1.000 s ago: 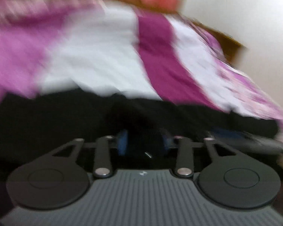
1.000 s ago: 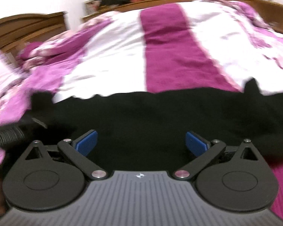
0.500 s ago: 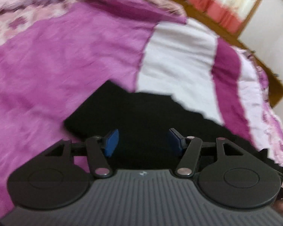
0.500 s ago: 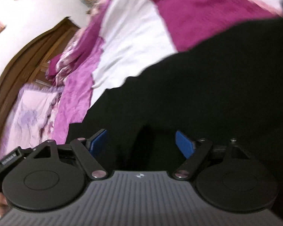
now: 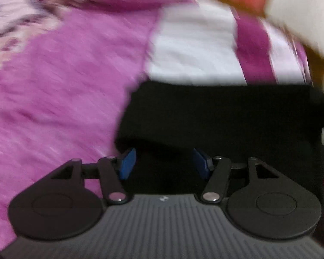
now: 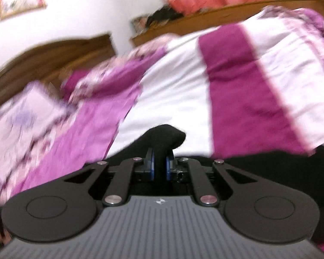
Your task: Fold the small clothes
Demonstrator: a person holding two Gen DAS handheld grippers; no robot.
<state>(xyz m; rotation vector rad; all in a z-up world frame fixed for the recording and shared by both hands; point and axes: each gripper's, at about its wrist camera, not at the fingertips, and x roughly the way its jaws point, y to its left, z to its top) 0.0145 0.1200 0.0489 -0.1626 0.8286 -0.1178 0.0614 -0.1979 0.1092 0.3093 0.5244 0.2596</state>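
Note:
A black garment (image 5: 222,116) lies on the bed with a folded left edge. My left gripper (image 5: 164,161) is open, its blue pads (image 5: 127,161) just above the garment's near left corner, touching nothing that I can see. In the right wrist view the same black garment (image 6: 280,168) spreads to the right, and my right gripper (image 6: 159,169) is shut on a bunched fold of it (image 6: 165,135) that sticks up between the pads.
The bed cover (image 5: 54,86) is pink, white and magenta striped (image 6: 237,86). A floral pillow (image 6: 26,116) lies at the left. A wooden headboard (image 6: 54,51) and white wall stand behind. Both views are motion-blurred.
My right gripper has closed on a fold of the black garment and lifted it. My left gripper stays open and has shifted toward the garment's left edge.

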